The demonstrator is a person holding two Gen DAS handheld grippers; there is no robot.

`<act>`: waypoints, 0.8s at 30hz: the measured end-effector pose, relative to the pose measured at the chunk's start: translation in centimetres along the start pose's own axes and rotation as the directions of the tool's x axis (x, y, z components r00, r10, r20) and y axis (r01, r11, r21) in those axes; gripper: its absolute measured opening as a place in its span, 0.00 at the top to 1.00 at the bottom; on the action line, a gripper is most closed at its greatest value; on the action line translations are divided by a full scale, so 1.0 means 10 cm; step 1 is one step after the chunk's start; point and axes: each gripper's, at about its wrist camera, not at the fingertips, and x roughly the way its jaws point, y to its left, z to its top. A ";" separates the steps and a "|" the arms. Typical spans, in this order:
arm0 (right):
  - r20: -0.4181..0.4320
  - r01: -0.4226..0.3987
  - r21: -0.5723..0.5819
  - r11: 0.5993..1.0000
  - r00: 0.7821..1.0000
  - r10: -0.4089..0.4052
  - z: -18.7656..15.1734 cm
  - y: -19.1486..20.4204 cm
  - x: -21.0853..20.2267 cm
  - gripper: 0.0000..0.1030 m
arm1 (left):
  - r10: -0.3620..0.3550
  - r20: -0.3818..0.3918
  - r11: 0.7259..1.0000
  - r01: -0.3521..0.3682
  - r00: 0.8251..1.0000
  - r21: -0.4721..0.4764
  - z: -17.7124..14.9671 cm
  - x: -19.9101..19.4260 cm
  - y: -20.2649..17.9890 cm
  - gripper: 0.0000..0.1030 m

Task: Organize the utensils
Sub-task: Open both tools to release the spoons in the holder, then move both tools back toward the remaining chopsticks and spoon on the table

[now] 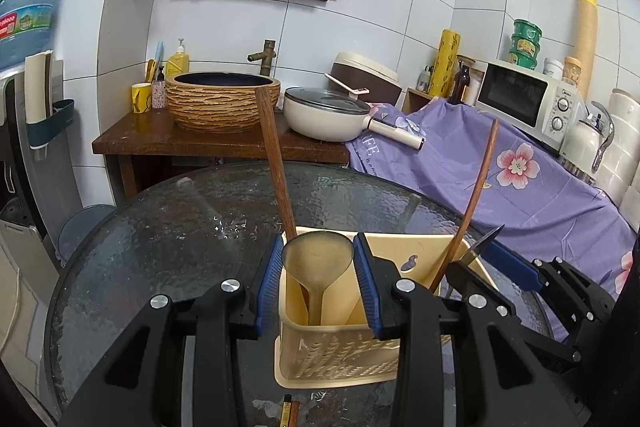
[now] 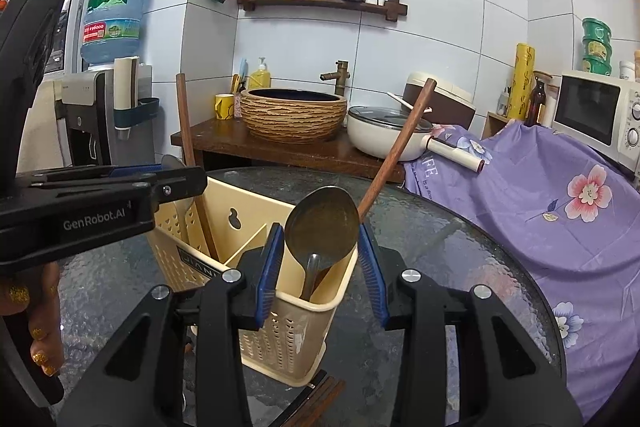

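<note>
A cream plastic utensil holder (image 1: 332,359) (image 2: 280,331) stands on the round glass table (image 1: 160,247) (image 2: 460,247). My left gripper (image 1: 318,267) is shut on the bowl of a metal spoon (image 1: 318,255), whose handle points down into the holder's near compartment. My right gripper (image 2: 322,247) is likewise shut on the bowl of a second metal spoon (image 2: 322,223), its handle down inside the holder's end compartment. A long wooden handle (image 1: 274,155) (image 2: 396,155) rises out of the holder behind each spoon. Each gripper also shows in the other's view: the right gripper (image 1: 500,259) and the left gripper (image 2: 160,183).
Wooden chopsticks (image 1: 290,411) (image 2: 320,403) lie on the glass just in front of the holder. A hand (image 2: 40,327) holds the left gripper. Behind the table are a wooden stand with a basin (image 1: 222,99), a white pan (image 1: 326,115), and a purple floral cloth (image 1: 520,179) under a microwave (image 1: 528,99).
</note>
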 end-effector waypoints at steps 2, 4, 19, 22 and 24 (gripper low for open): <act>-0.002 0.001 -0.003 1.000 1.000 -0.001 0.00 0.00 -0.01 0.62 | 0.004 0.003 1.000 -0.004 1.000 0.011 -0.01 0.00 -0.01 0.66; -0.003 -0.001 -0.003 1.000 1.000 0.001 0.01 0.00 -0.01 0.62 | 0.007 0.001 1.000 -0.007 1.000 0.015 -0.01 -0.01 -0.02 0.66; 0.052 -0.035 0.110 0.993 0.998 0.030 0.01 -0.18 -0.47 0.46 | -0.012 0.066 1.000 0.013 0.998 -0.019 -0.05 -0.45 0.06 0.23; 0.016 -0.044 0.135 0.990 0.999 0.043 -0.10 -0.20 -0.59 0.45 | -0.004 0.019 1.000 0.004 1.000 0.010 -0.16 -0.52 0.06 0.21; -0.032 -0.032 0.119 0.992 0.999 0.036 -0.20 -0.17 -0.64 0.45 | 0.003 -0.030 1.000 -0.002 1.000 0.018 -0.25 -0.54 0.09 0.21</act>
